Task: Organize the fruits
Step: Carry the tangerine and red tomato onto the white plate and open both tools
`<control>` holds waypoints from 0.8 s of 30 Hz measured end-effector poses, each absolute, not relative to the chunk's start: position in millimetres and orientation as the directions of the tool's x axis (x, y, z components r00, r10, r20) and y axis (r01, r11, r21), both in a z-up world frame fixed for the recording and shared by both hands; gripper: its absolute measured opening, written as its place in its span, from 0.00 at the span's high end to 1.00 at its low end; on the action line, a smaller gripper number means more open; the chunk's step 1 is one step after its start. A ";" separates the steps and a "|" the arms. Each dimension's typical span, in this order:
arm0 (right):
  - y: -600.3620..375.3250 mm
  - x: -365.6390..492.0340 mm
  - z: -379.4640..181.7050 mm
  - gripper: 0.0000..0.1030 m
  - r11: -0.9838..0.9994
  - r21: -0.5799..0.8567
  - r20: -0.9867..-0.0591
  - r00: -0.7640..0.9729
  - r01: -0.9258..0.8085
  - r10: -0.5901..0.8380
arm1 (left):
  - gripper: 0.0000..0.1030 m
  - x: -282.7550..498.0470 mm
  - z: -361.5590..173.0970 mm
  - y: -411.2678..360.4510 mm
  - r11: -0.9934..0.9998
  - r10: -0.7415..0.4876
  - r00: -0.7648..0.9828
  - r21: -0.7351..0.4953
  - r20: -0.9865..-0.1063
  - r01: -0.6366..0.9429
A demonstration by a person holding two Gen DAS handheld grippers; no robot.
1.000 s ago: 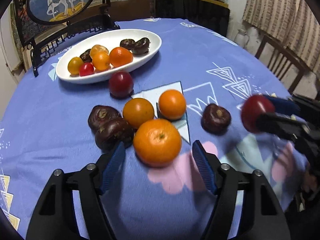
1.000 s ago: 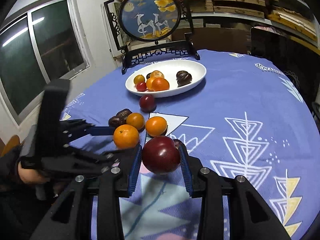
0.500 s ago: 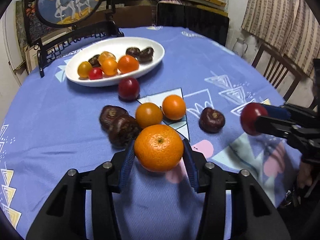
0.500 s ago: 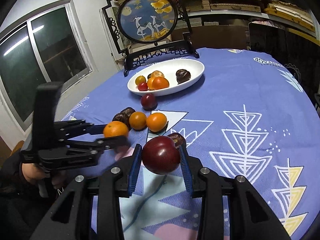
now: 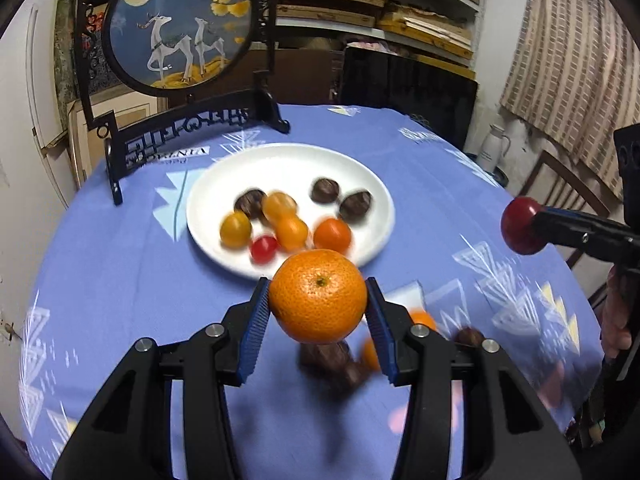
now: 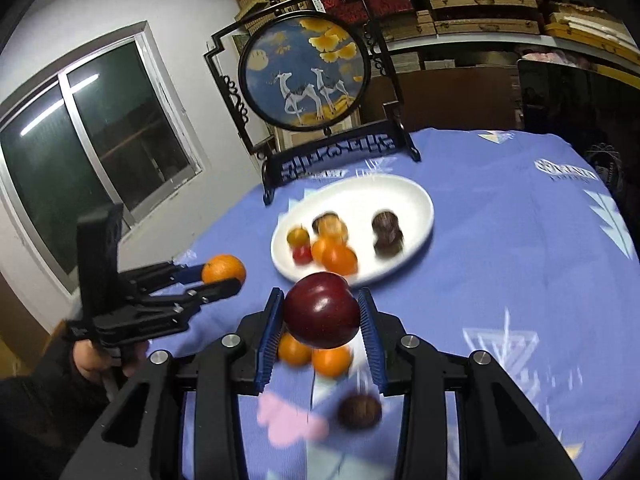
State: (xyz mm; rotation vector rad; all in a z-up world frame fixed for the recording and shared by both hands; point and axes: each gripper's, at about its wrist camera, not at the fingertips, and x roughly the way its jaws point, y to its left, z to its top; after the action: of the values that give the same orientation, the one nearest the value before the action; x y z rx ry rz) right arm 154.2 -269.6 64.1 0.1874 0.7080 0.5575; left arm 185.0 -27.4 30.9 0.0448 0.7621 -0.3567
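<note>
My left gripper (image 5: 318,314) is shut on a large orange (image 5: 318,296) and holds it in the air just short of the white oval plate (image 5: 360,168). My right gripper (image 6: 320,320) is shut on a dark red plum (image 6: 321,310), also raised before the plate (image 6: 416,200). The plate holds several small fruits: oranges, yellow and red tomatoes, dark chestnuts. The right gripper with the plum (image 5: 520,226) shows at the right of the left wrist view. The left gripper with the orange (image 6: 223,269) shows at the left of the right wrist view.
Loose oranges (image 6: 332,360) and dark chestnuts (image 6: 359,411) lie on the blue tablecloth (image 6: 500,280) under the grippers. A round deer screen on a black stand (image 5: 180,28) stands behind the plate. Chairs (image 5: 560,184) stand at the table's right edge.
My left gripper closed on the large orange and lifted it toward the plate. My right gripper rose and moved toward the plate with the plum.
</note>
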 end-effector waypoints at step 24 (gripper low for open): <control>-221.1 305.9 7.3 0.56 0.867 0.378 -0.625 0.602 -0.324 0.497 | 0.32 292.8 5.0 -22.5 0.962 -0.239 0.668 -0.076 -0.705 0.264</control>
State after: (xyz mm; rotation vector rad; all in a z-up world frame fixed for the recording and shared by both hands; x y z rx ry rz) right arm 305.9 -221.1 7.3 0.2364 0.7931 0.4806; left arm 292.8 -22.5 5.0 0.0336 0.7896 -0.2836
